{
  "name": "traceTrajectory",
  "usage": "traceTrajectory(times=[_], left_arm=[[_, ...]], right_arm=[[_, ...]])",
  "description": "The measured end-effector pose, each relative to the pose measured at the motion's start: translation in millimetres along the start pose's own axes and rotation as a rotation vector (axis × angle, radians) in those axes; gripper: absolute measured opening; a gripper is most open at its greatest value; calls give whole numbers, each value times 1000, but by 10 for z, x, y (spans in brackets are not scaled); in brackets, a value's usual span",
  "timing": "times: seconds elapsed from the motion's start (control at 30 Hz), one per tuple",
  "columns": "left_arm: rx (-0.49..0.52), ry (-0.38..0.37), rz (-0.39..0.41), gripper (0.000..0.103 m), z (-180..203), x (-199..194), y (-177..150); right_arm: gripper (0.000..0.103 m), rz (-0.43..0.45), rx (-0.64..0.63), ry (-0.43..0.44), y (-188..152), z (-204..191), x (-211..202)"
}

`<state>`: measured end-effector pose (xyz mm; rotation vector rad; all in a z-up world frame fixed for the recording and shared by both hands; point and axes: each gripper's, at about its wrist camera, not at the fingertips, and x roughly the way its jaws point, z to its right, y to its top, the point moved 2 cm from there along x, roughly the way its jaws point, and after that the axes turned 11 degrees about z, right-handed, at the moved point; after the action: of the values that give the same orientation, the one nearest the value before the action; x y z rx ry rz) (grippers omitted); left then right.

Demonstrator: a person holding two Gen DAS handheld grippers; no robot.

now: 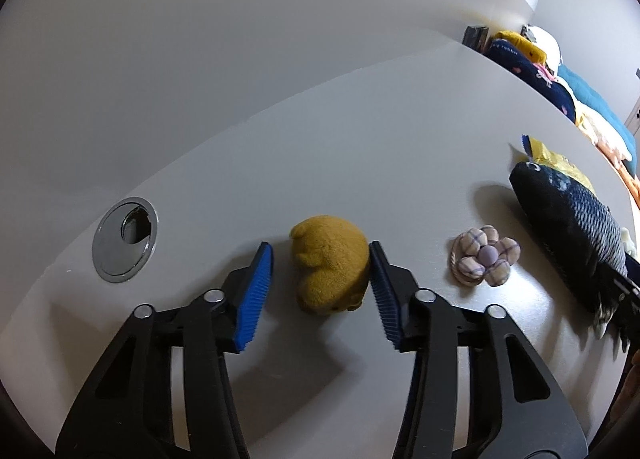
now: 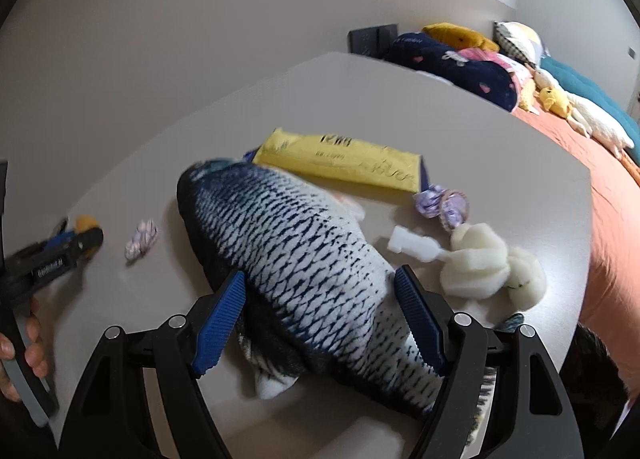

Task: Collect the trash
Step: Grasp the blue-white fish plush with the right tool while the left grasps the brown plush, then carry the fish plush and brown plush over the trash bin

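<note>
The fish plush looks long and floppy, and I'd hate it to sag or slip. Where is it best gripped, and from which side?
Grip the fish plush across its narrower rear body, just ahead of the tail, coming from above. It lies flat on the table with both flanks exposed there, and the right gripper already straddles that part. Expect the head to droop.

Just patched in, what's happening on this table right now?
A person works a gripper in each hand over the grey table. The left gripper straddles a small mustard plush toy; the right-hand pad touches it, and a gap shows at the other. The right gripper straddles the tail end of a fish plush, its pads at the flanks. A yellow packet lies behind the fish.
</note>
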<state>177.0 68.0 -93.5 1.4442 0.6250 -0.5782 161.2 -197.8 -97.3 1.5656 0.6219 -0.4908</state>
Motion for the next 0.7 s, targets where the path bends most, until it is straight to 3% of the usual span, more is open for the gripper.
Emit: traceTrajectory(times=[0.07,0.2,0.3,0.7], left_arm=[[12,2,5,39,3,-7,-3],[23,9,15,38,15,-23,-8],[42,29,42,37,21,-82,-4],[21,2,115,37,-103,-598,10]], right_arm=[[53,-11,-6,21,-28,-22,17],[25,15,7,47,-32,-36,-39],[20,55,35,84,-18,-24,-152],[20,156,93,142,165,1,-688]])
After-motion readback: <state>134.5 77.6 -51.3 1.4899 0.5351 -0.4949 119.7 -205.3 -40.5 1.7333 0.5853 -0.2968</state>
